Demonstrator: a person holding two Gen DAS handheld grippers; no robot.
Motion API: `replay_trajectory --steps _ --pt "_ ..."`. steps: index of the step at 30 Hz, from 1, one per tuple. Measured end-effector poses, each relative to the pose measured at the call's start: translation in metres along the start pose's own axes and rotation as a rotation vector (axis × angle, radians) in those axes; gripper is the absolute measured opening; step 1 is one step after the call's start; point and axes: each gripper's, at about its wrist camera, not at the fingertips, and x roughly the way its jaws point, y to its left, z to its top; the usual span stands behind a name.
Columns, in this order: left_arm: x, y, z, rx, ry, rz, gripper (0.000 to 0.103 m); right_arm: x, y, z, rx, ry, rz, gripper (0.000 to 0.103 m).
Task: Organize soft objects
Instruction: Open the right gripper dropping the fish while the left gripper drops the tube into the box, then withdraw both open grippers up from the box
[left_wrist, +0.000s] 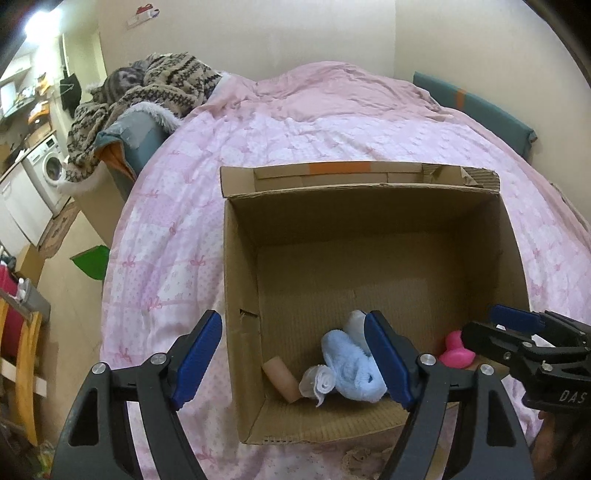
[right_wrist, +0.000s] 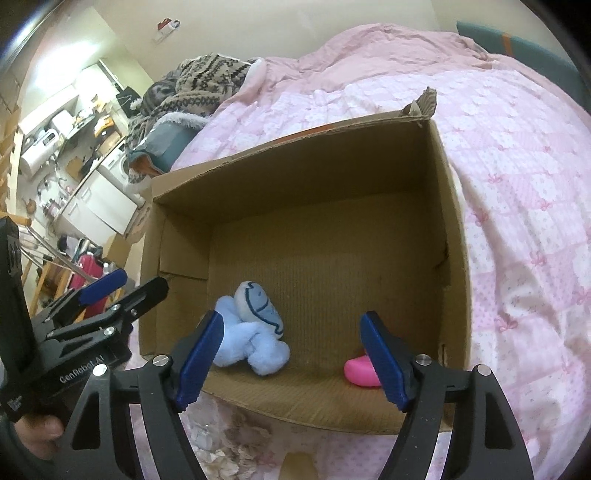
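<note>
The soft things lie at the near end of the cardboard box (left_wrist: 240, 258), on its floor: a pale blue plush toy (left_wrist: 351, 365) slumped on its side, its white head with a dark drawn smile (right_wrist: 258, 299) plain in my right view, and a small rolled white cloth (left_wrist: 319, 382) touching it on the left. Just beside the cloth a beige cylinder (left_wrist: 282, 378) leans into the near left corner; I cannot make out what it is made of. Near the right wall, apart from the plush, lies a bright pink toy (right_wrist: 360, 371), partly hidden behind one of my blue pads. The rest of the box floor is bare brown cardboard, and the far flap stands up with a strip of orange tape (left_wrist: 340, 167) across it. My left tongs (left_wrist: 291, 363) hang over the near left corner with their jaws wide apart and nothing between the pads; one pad is outside the box wall, the other over the plush. My right tongs (right_wrist: 291, 360) hover over the near edge, jaws likewise spread and gripping nothing, the plush just past the left pad and the pink toy at the right one. The box sits on a pink quilt (left_wrist: 332, 122) printed with little bows. At the far left corner of the bed a patterned knit blanket (left_wrist: 159, 92) is heaped, and beyond it a washing machine (left_wrist: 51, 166) stands in a cluttered room.
</note>
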Motion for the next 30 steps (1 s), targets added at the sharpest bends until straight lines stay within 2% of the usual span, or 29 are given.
replay_trajectory --steps 7,19,30 --pt "-0.006 0.006 -0.006 -0.006 -0.003 0.01 0.077 -0.01 -0.005 -0.001 0.036 -0.019 -0.012 0.081" --pt "-0.039 0.013 -0.009 -0.029 -0.049 0.01 0.077 -0.026 -0.003 -0.011 0.034 -0.006 -0.032 0.081" --pt "-0.066 0.022 -0.039 -0.073 -0.027 0.012 0.077 -0.045 0.004 -0.042 0.039 0.014 -0.039 0.081"
